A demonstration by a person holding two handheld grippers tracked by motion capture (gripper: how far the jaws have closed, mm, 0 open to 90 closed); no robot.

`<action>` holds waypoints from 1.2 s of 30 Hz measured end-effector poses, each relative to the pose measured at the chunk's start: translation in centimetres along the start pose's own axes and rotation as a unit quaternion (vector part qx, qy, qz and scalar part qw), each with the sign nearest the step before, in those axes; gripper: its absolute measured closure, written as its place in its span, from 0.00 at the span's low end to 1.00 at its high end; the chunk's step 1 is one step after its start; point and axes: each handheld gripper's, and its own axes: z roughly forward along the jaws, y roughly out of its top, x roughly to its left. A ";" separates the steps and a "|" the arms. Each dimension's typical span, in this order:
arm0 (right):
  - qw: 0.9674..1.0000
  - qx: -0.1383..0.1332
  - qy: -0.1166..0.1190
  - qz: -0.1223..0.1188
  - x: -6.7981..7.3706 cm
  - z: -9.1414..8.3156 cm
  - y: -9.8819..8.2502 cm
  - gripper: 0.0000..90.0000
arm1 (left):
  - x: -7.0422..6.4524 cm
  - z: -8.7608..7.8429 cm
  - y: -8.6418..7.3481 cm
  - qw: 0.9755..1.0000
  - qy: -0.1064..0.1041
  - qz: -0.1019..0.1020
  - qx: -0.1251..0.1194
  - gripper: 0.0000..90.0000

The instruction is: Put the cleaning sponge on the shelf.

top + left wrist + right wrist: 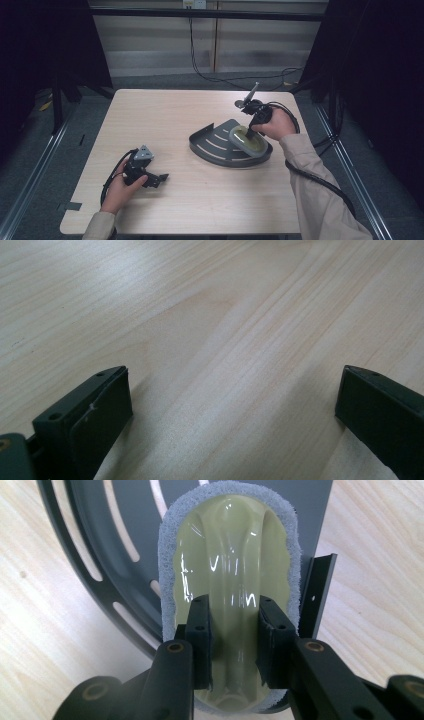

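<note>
yellow-green scrubber (pixel 227 580) lengthwise between clamped right tool (pixel 234 625) pads, long axis straight ahead, on grey rack (pixel 95 545)

The table (pixel 165 120) lies bare from nine o'clock round to twelve, so a hand can cross there freely. The dark slotted tray (pixel 212 145) sits right of centre, at about three o'clock; its raised wall along the far and left edges blocks a low approach. The sponge (pixel 248 140) takes up the tray's right half. Near seven o'clock, the left gripper (pixel 159 178) rests on the wood.
</note>
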 end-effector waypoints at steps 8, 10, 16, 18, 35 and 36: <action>1.000 -0.010 0.001 0.011 -0.5 0.5 -0.1 0.79 | 0.0 0.0 0.0 1.000 0.001 0.000 -0.001 0.01; 1.000 -0.010 0.001 0.013 -0.6 0.6 -0.2 0.79 | 0.0 0.0 0.0 1.000 0.001 0.000 -0.001 0.01; 1.000 -0.008 -0.001 0.024 -0.9 1.0 -0.4 0.79 | 0.0 0.0 0.0 1.000 0.001 0.000 -0.001 0.01; 1.000 -0.008 -0.003 0.026 -0.9 1.2 -0.4 0.79 | 0.0 0.0 0.0 1.000 0.001 0.000 -0.001 0.01; 0.999 0.000 -0.009 0.035 -1.2 2.3 -0.6 0.79 | 0.0 0.0 0.0 1.000 0.001 0.000 -0.002 0.01; 0.999 0.000 -0.008 0.035 -1.3 2.4 -0.7 0.79 | 0.0 0.0 0.0 1.000 0.001 0.000 -0.002 0.01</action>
